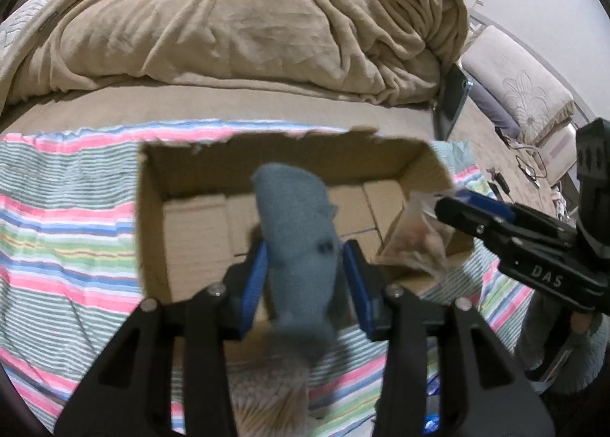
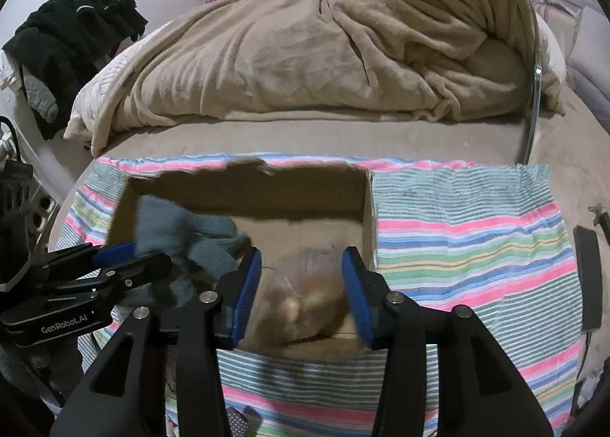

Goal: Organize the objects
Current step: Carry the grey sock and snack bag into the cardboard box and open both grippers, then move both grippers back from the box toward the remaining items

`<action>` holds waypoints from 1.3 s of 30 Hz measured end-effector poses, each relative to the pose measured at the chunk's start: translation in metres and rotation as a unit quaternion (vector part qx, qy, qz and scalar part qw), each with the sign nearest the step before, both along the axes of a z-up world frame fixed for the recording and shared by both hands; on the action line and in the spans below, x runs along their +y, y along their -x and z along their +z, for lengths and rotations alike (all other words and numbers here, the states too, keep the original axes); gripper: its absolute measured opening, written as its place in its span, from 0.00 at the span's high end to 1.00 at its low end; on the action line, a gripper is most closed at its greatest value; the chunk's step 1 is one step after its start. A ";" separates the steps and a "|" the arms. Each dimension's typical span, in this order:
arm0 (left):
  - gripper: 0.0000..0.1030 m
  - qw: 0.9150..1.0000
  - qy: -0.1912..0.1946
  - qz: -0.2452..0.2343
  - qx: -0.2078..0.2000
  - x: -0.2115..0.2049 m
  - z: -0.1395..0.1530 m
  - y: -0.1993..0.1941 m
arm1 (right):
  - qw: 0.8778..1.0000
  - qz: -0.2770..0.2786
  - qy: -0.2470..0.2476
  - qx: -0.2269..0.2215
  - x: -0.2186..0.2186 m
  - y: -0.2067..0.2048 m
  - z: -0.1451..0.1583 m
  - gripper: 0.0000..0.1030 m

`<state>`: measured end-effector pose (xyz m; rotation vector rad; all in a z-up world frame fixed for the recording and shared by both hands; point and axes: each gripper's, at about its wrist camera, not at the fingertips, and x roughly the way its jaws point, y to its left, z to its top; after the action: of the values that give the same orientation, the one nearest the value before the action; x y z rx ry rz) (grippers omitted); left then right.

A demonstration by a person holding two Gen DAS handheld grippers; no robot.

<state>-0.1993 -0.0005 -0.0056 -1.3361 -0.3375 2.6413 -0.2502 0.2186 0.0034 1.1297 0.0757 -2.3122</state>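
An open cardboard box [image 1: 152, 216] stands on a striped cloth on the bed; it also shows in the right wrist view [image 2: 366, 208]. My left gripper [image 1: 305, 269] is shut on a grey-blue sock [image 1: 293, 216] and holds it over the box; the sock shows in the right wrist view [image 2: 183, 231]. My right gripper [image 2: 301, 284] has its jaws apart around a clear plastic bag of small items [image 2: 305, 300], which hangs over the box's right end. In the left wrist view the bag [image 1: 415, 239] sits at the right gripper's fingertips [image 1: 450, 208]. Whether the pads press it is unclear.
A striped cloth [image 2: 476, 239] covers the near bed. A rumpled beige blanket [image 1: 248, 18] lies behind the box. A dark phone-like object [image 2: 589, 277] lies at the cloth's right edge. Dark clothes [image 2: 76, 18] hang at the far left. A cushioned chair [image 1: 526, 86] stands at right.
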 end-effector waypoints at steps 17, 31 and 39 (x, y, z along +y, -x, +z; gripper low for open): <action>0.40 1.000 0.003 0.010 0.021 -0.007 0.033 -0.043 | 1.000 0.003 0.010 0.024 0.011 -0.041 0.034 0.38; 0.40 1.000 0.007 0.006 -0.001 -0.004 0.018 -0.093 | 1.000 0.009 -0.002 0.005 0.023 -0.082 0.020 0.38; 0.40 1.000 0.004 0.007 -0.028 0.000 -0.006 -0.110 | 1.000 0.022 -0.009 -0.018 0.021 -0.102 -0.002 0.38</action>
<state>-0.0898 -0.0006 -0.0117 -1.4190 -0.3456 2.6231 -0.1485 0.2392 0.0015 1.1668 0.1063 -2.2552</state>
